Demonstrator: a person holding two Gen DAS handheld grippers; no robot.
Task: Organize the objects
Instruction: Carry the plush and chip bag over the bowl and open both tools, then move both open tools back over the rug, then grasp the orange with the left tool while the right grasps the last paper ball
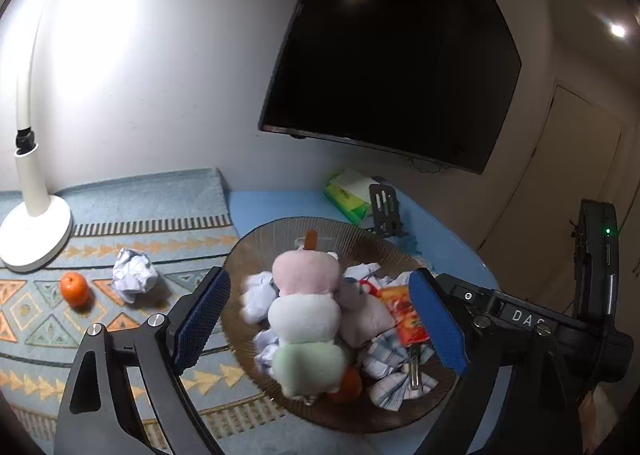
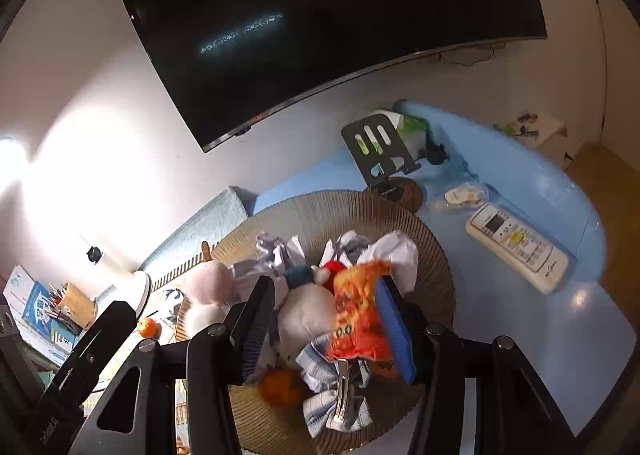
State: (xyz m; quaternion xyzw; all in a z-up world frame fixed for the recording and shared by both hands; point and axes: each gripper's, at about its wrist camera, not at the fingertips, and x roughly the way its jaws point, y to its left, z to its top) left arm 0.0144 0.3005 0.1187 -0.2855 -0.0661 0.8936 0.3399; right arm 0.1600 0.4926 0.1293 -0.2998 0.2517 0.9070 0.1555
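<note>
A round brown ribbed bowl (image 1: 280, 231) holds a pastel stacked plush (image 1: 308, 319), a grey plush (image 1: 366, 313), crumpled paper, a checked cloth (image 1: 394, 369), an orange snack packet (image 1: 402, 313), an orange and a metal clip. My left gripper (image 1: 320, 319) is open, jaws wide on either side of the pastel plush, above the bowl. My right gripper (image 2: 324, 319) is open over the bowl (image 2: 436, 255); the snack packet (image 2: 358, 319) lies against its right pad (image 2: 394, 335). The grey plush (image 2: 306, 315) sits between its fingers.
On the patterned mat (image 1: 120, 207) lie an orange (image 1: 74, 289) and a crumpled paper ball (image 1: 134, 275); a white lamp base (image 1: 36, 231) stands behind. A green tissue pack (image 1: 346, 195), black stand (image 2: 378, 147), white remote (image 2: 518, 247) and small packet (image 2: 460, 197) lie on the blue table. A television hangs on the wall.
</note>
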